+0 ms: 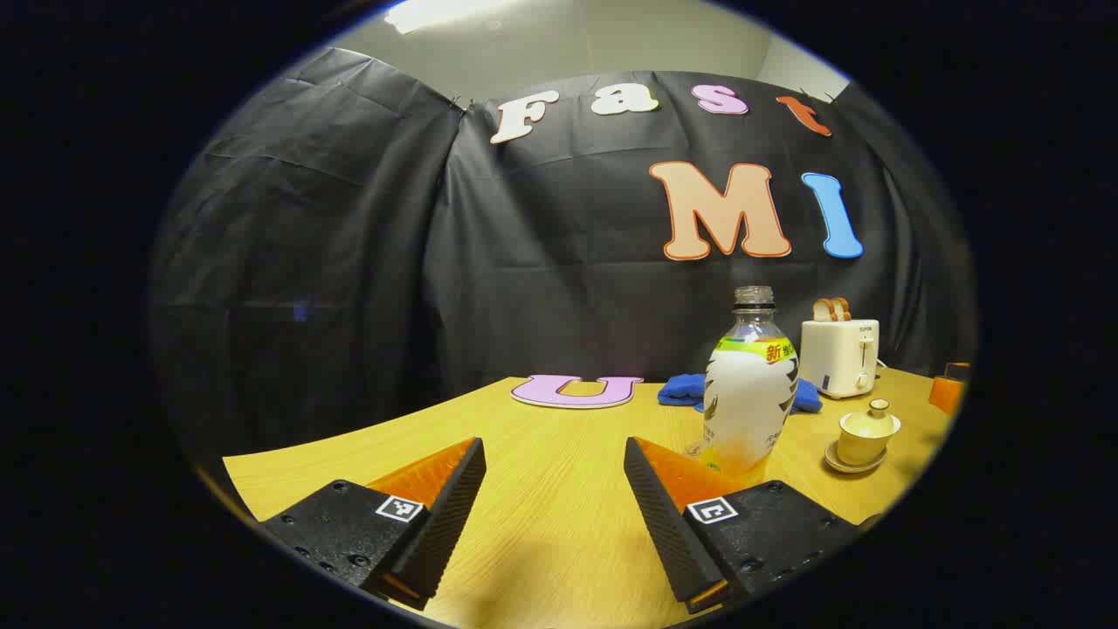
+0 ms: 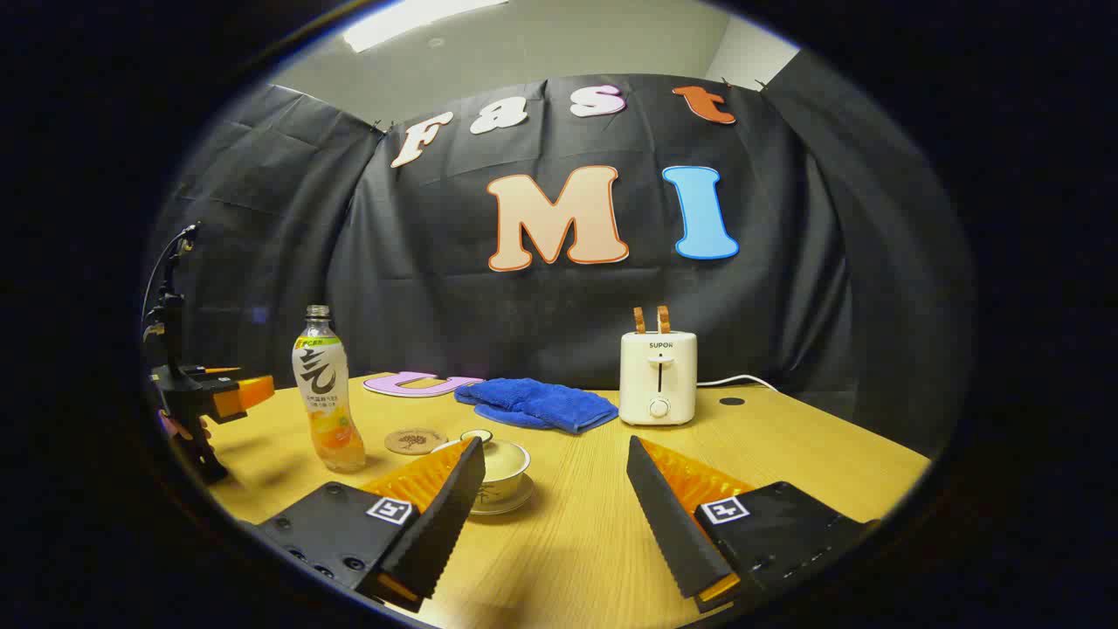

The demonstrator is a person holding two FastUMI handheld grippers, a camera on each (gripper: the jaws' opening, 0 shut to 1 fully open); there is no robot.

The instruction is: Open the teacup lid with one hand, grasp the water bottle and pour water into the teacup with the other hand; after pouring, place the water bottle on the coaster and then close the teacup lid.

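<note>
Left gripper [image 1: 555, 498] gapes empty, low centre; the bottle [image 1: 749, 393] stands uncapped at right, the lidded teacup [image 1: 866, 432] beyond. Right gripper [image 2: 555, 498] likewise spread, teacup [image 2: 502, 467] behind its left finger, coaster [image 2: 416, 440] left of centre.

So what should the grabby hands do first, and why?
Probably the right gripper should ease forward and left to the teacup, because its lid is on and both grippers are open and empty. The cup sits just past its left finger. The water bottle stands capless by the left gripper, ready to pour afterwards.
</note>
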